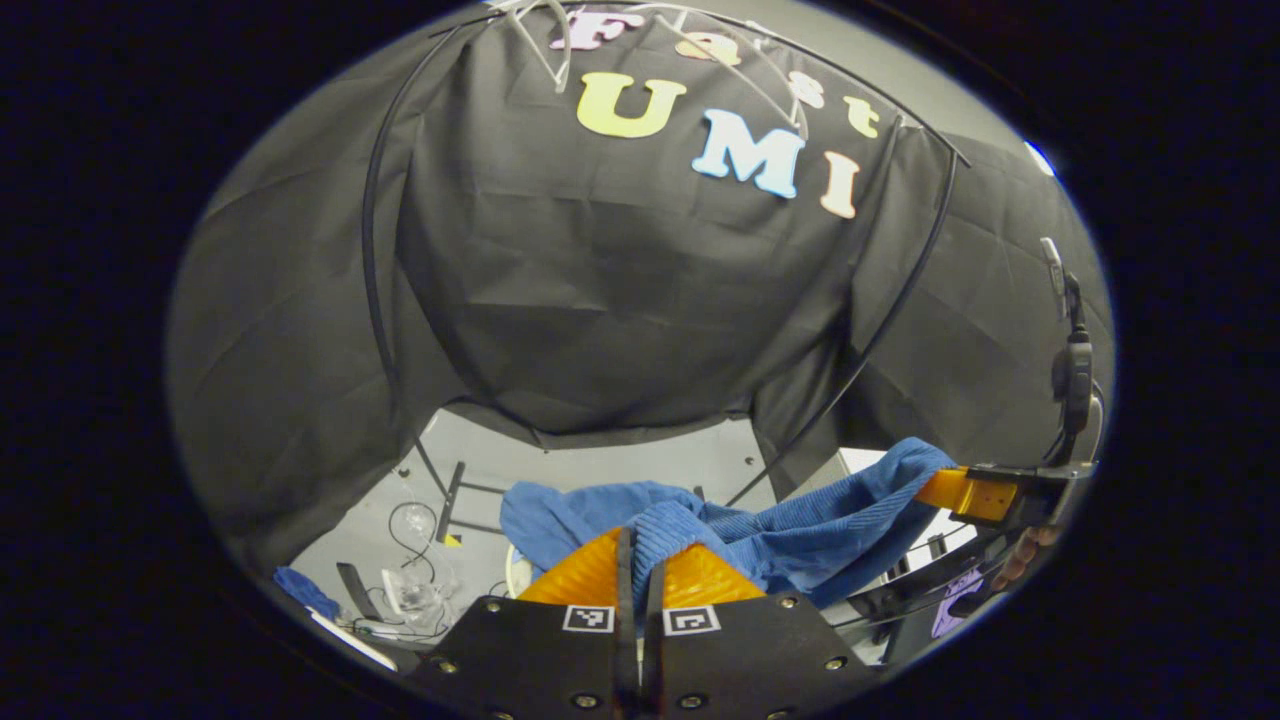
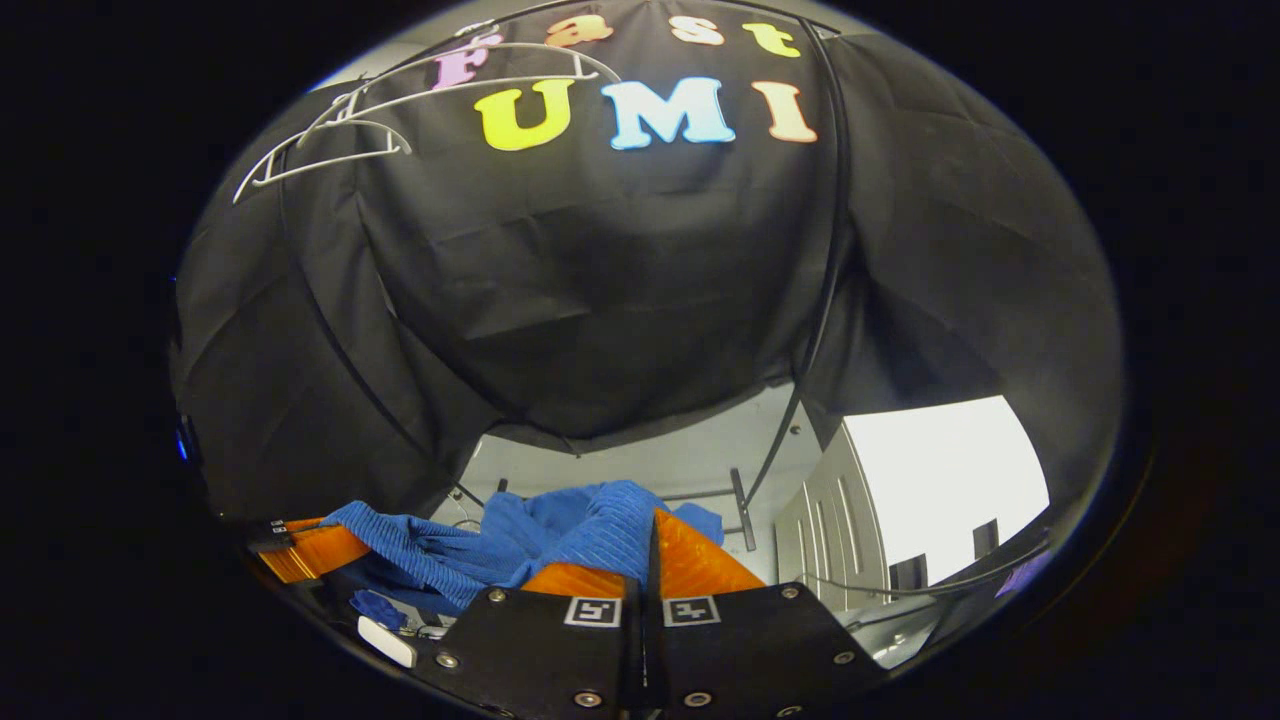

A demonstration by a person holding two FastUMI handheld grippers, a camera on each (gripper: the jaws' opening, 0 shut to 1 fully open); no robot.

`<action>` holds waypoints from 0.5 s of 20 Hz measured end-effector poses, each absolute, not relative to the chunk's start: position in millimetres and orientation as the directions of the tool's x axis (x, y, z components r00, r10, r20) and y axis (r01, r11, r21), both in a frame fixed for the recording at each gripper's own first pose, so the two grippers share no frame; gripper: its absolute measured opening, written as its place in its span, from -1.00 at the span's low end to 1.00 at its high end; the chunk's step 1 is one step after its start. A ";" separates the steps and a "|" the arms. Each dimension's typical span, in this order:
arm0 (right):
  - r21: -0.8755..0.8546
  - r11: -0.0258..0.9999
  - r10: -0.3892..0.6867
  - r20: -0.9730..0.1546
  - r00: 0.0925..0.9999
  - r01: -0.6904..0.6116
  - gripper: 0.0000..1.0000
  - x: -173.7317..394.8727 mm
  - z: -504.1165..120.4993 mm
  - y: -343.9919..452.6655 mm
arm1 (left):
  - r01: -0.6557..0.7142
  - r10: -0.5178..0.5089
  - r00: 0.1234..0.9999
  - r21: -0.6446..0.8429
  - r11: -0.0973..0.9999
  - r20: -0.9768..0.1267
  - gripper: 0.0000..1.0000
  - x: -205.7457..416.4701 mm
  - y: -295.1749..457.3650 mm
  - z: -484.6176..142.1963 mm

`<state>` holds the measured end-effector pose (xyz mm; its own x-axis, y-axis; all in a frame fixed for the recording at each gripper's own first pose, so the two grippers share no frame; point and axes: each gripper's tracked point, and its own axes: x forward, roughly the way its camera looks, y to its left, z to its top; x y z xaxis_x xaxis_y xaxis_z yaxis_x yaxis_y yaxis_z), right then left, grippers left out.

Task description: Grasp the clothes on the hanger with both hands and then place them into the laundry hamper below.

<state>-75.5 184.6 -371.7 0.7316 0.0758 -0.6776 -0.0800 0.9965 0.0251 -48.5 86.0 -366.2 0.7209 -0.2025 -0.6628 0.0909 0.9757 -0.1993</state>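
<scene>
Left gripper (image 1: 641, 560): fingers nearly together, pinching a fold of the blue ribbed garment (image 1: 800, 525); cloth bunches up betw. the tips.
Right gripper (image 2: 648, 560): fingers close together, blue cloth (image 2: 560, 535) caught betw. them and draped over the left finger.
Other gripper seen from left gripper view: at far right edge (image 1: 975, 495), gripping the garment's far end; part of a hand (image 1: 1025, 560) under it.
Other gripper seen from right gripper view: at lower left (image 2: 310, 550), cloth running from it across to the near fingers.
Garment: stretched betw. the two grippers, sagging in the middle, off the hangers, held in the air above the floor.
Hangers: white, bare, up top on a rail (image 1: 560, 40) (image 2: 330, 140).
Edges/room: black cloth wall close ahead; thin black frame tubes (image 1: 375, 260) curve down both sides; pale floor (image 1: 600, 465) open below the cloth hem; white panel (image 2: 940, 480) at right.
Hamper: can't tell where it is.
Writing: square coded markers on each gripper's body (image 1: 588, 618) (image 2: 592, 611); no readable text on them.
</scene>
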 end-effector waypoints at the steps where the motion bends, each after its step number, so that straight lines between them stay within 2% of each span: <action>1: 0.025 0.997 0.067 -0.690 0.720 -0.069 -0.98 -81.1 -377.5 182.2 | 0.089 -0.197 0.709 -0.192 0.977 -0.677 -0.96 -43.9 82.4 -374.4; 10: 0.006 0.999 0.030 -0.776 0.630 -0.040 -0.95 -73.6 -426.1 169.5 | 0.063 -0.165 0.613 -0.160 0.985 -0.773 -0.96 -18.1 75.7 -428.8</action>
<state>-73.6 169.5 -426.1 0.6296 0.0300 -0.7763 -0.0398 0.9992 0.0063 -18.1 75.7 -428.8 0.6129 -0.1649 -0.7728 0.0627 0.9851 -0.1604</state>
